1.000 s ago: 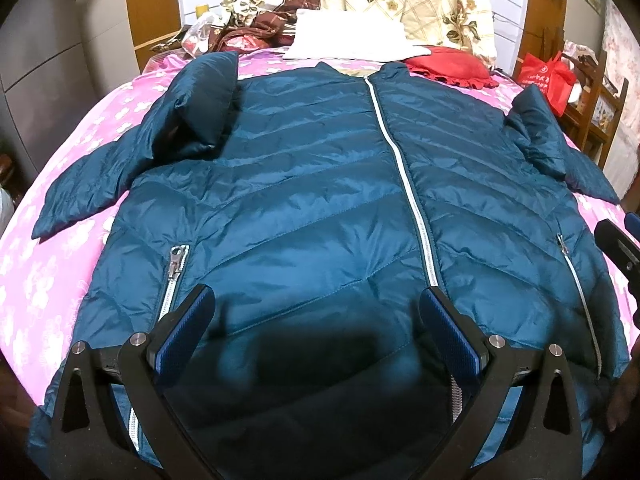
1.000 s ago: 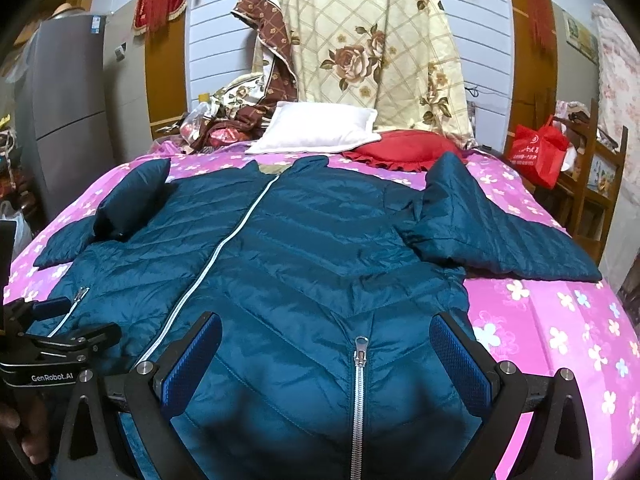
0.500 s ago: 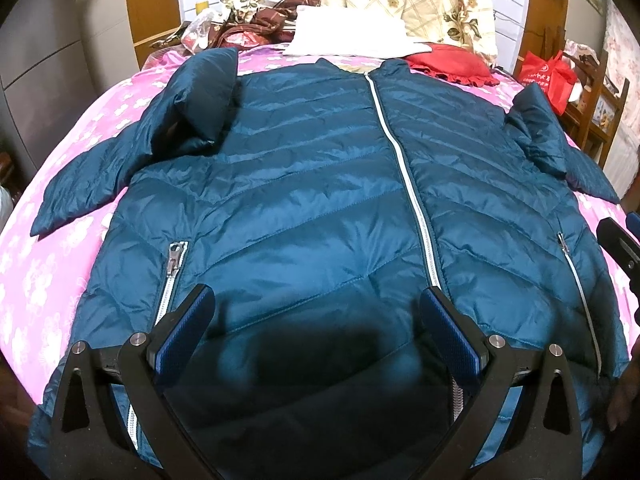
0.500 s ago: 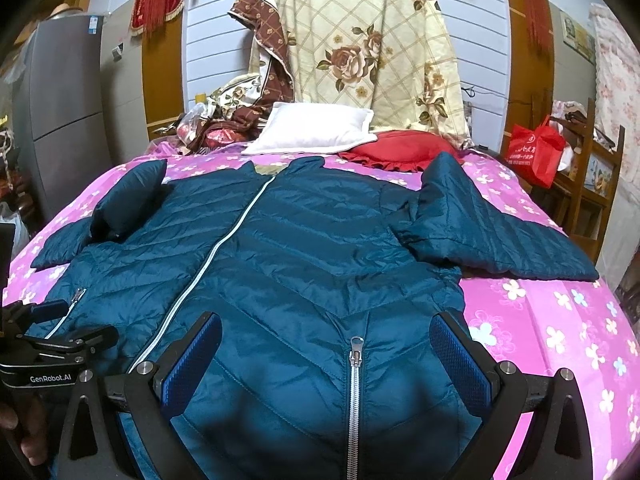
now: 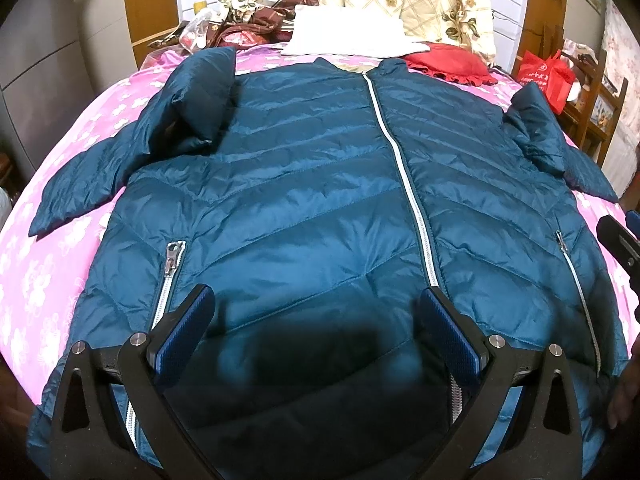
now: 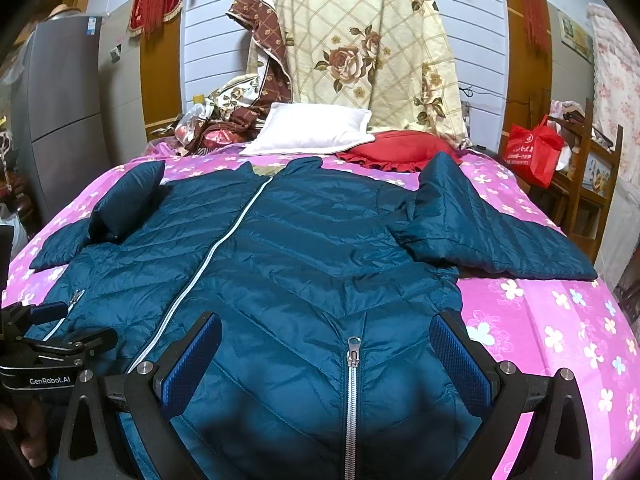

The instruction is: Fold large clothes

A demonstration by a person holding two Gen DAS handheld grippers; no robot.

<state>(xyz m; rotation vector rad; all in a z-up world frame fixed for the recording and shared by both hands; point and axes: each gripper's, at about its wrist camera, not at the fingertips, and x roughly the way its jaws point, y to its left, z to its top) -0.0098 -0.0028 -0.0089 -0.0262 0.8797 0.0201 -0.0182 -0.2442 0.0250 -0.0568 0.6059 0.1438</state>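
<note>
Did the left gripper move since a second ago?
Yes. In the left wrist view the left gripper has crept forward over the jacket: the pocket zipper pull now sits closer to its fingers than before.

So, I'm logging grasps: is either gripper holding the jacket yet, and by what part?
Nothing is held. The left gripper and right gripper both hang open above the jacket near its hem.

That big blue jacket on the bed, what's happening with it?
A person is getting ready to fold the blue puffy jacket. It lies spread out, zipped up, front side up on the pink flowered bedspread, with both sleeves out to the sides. The person holds a tool in each hand: the left tool and the right tool are both open above the bottom hem, gripping nothing yet.
</note>
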